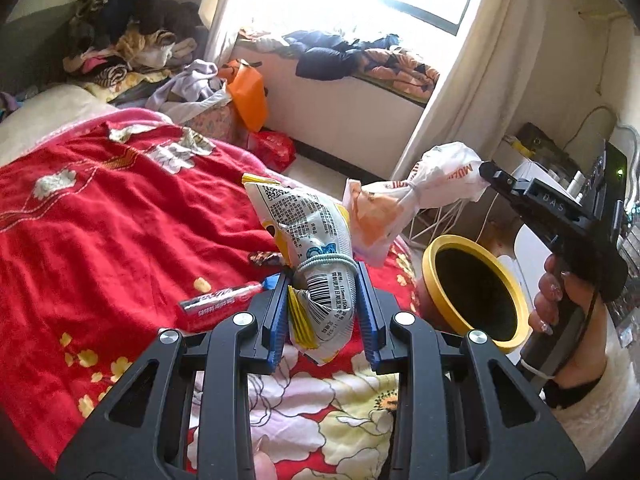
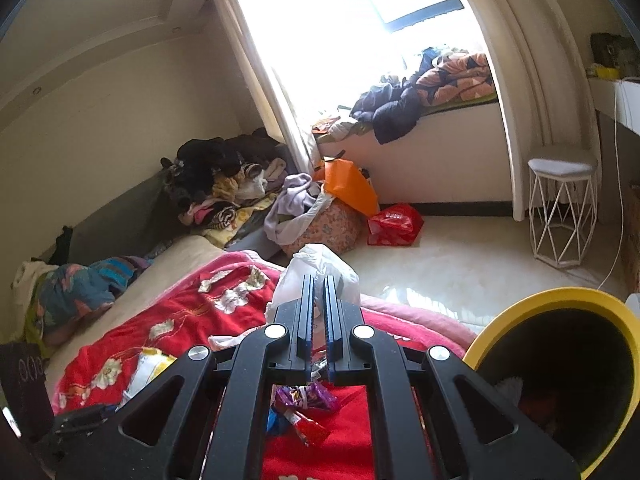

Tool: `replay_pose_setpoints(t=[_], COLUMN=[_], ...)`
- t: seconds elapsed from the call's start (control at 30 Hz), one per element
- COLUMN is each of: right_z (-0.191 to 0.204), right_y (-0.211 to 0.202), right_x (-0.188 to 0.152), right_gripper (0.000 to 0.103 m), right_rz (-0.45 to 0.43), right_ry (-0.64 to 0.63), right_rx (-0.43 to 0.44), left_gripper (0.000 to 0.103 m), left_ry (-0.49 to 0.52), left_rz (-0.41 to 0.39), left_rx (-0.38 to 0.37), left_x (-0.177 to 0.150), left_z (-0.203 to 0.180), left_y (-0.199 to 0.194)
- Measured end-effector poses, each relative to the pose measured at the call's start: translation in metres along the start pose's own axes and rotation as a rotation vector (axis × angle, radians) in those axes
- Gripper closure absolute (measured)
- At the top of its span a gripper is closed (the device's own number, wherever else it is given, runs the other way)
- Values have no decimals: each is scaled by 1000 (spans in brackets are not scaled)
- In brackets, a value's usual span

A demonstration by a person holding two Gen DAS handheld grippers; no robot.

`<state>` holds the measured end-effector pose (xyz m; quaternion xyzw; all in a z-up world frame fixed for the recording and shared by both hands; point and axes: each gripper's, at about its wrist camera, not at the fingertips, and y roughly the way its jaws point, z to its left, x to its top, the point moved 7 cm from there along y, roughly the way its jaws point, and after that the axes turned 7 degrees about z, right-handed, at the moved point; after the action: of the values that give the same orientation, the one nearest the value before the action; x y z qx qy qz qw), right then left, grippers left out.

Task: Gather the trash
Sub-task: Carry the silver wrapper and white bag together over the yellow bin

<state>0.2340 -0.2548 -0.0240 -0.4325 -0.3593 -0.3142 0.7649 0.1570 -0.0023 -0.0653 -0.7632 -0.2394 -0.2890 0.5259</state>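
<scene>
My left gripper (image 1: 323,276) is shut on a crumpled yellow-and-white snack bag (image 1: 308,248) and holds it above the red blanket (image 1: 100,216). My right gripper (image 2: 316,282) is shut on a knotted white-and-orange plastic bag (image 2: 316,270); in the left wrist view this bag (image 1: 408,200) hangs from the right gripper (image 1: 490,174) above and left of the bin. The yellow-rimmed black bin (image 1: 472,286) stands beside the bed; it also shows in the right wrist view (image 2: 560,376). A red tube wrapper (image 1: 222,300) and a small dark candy wrapper (image 1: 264,258) lie on the blanket. Purple and red wrappers (image 2: 306,404) lie under my right gripper.
Piles of clothes (image 1: 128,36) lie at the head of the bed and on the window sill (image 2: 420,96). An orange bag (image 2: 348,188) and a red bag (image 2: 394,224) sit on the floor. A white wire stool (image 2: 562,208) stands by the curtain.
</scene>
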Motion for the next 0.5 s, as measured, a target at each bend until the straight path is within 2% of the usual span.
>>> replay_pose_setpoints(t=[0.5], right_z=[-33], right_y=[-40], right_x=[5], right_gripper=[98], right_rz=[-55], right_ry=[12], right_rx=[-76], left_gripper=[79], left_ry=[74], left_rz=[-11], left_rx=[-36], left_x=[4], left_z=[-35], left_y=[0])
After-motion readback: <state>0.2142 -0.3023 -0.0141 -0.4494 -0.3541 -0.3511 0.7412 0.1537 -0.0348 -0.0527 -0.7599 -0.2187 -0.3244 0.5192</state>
